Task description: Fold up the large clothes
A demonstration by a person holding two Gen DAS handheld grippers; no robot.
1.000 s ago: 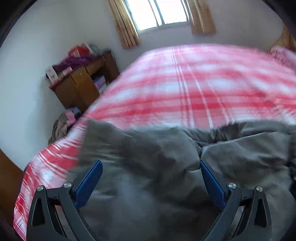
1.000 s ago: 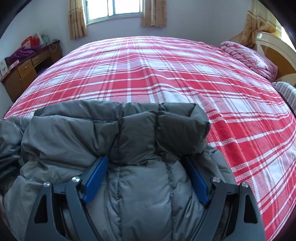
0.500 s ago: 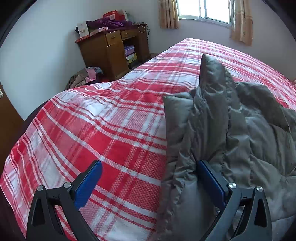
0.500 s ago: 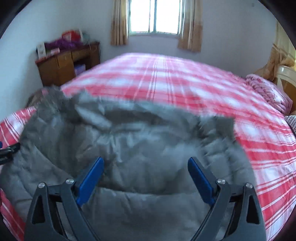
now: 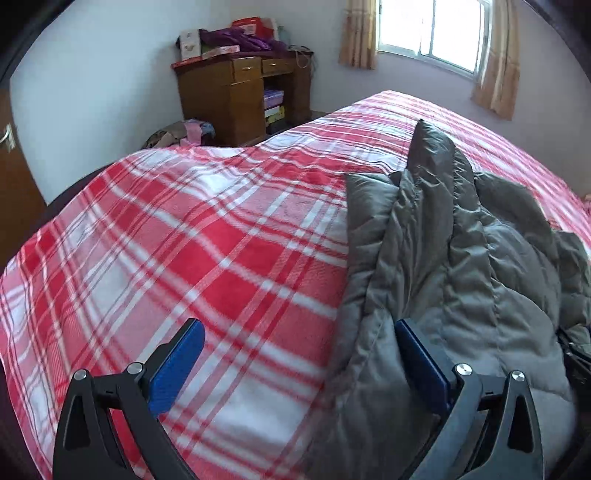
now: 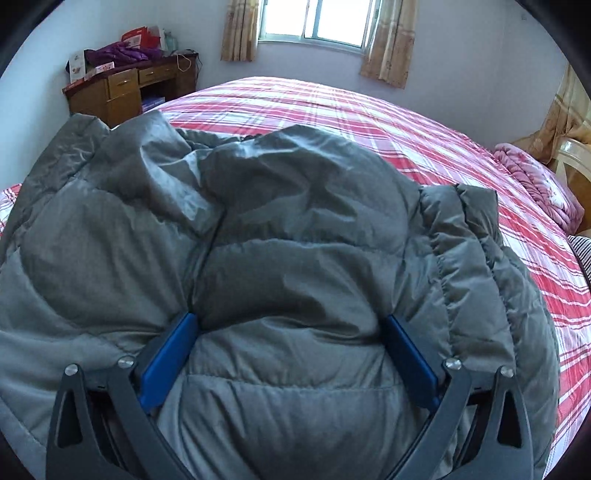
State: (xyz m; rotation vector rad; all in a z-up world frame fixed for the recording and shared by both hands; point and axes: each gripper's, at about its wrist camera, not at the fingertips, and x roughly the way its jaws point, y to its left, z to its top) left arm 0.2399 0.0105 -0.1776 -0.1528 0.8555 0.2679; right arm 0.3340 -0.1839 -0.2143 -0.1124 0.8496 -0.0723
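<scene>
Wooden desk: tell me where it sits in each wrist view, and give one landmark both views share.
Left wrist view: the wooden desk stands upper centre-left, against the wall beyond the plaid bed.
Right wrist view: the wooden desk is upper left, behind the grey puffer jacket.
Shared landmark: the curtained window.

No legible text anywhere.

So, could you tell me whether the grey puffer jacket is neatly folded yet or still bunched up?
Still bunched up. The grey puffer jacket lies in a rumpled, puffy heap on the plaid bed, with uneven creases and one part sticking up.
</scene>
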